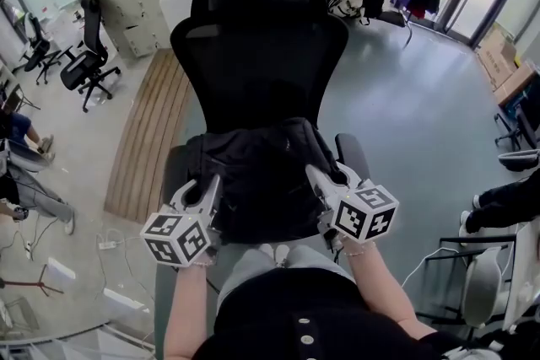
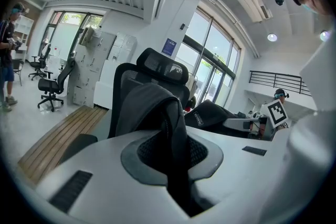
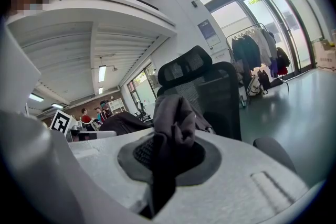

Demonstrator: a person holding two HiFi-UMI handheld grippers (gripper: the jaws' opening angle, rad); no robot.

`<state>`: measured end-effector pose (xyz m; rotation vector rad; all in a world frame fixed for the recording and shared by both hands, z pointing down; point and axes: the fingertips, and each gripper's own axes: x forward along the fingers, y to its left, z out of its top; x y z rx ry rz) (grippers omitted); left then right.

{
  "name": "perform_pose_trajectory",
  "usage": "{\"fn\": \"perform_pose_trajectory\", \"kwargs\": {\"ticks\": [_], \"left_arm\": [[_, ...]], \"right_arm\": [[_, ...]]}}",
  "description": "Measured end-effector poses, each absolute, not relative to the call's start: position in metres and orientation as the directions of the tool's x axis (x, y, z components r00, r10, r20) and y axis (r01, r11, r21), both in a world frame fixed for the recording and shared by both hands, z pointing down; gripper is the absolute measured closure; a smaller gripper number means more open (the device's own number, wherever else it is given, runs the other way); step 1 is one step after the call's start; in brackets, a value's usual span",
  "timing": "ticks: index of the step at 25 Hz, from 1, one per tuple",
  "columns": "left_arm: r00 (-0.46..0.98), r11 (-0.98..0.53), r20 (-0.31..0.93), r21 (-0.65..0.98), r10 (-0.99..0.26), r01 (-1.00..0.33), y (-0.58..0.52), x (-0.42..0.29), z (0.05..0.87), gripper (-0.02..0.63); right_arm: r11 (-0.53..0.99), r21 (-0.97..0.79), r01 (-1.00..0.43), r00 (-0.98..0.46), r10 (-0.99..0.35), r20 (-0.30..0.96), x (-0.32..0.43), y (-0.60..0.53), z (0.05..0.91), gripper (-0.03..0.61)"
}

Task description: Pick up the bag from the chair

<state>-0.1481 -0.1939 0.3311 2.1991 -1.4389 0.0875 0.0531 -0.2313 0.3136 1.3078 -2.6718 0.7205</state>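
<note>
Status: grasp made, lift not yet carried out.

1. Task object. The black bag (image 1: 257, 177) sits on the seat of the black chair (image 1: 257, 46), leaning toward the backrest. In the head view I cannot see any gap between bag and seat, so I judge that the seat carries it.

2. Left gripper (image 1: 202, 190). It stands at the bag's left edge. In the left gripper view its jaws are pressed together on a black strap (image 2: 169, 113) of the bag, which rises in a loop from between them.

3. Right gripper (image 1: 331, 181). It stands at the bag's right edge. In the right gripper view its jaws are clamped on a bunched fold of dark fabric (image 3: 176, 115) from the bag.

4. Done: approach and two-sided grip.

5. Left: raise both grippers together so the bag clears the seat and the armrest (image 1: 353, 152). I expect the soft bag to sag between the two holds; the fabric fold may slip sooner than the strap.
</note>
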Motion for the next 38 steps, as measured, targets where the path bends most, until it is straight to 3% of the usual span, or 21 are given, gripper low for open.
{"fn": "perform_pose_trajectory", "kwargs": {"ticks": [38], "left_arm": [[0.469,-0.307,0.331,0.437,-0.819,-0.845,-0.198,-0.134,0.339,0.557]], "right_arm": [[0.518,-0.374,-0.769,-0.631,-0.711,0.311,0.058,-0.229,0.323,0.535]]}}
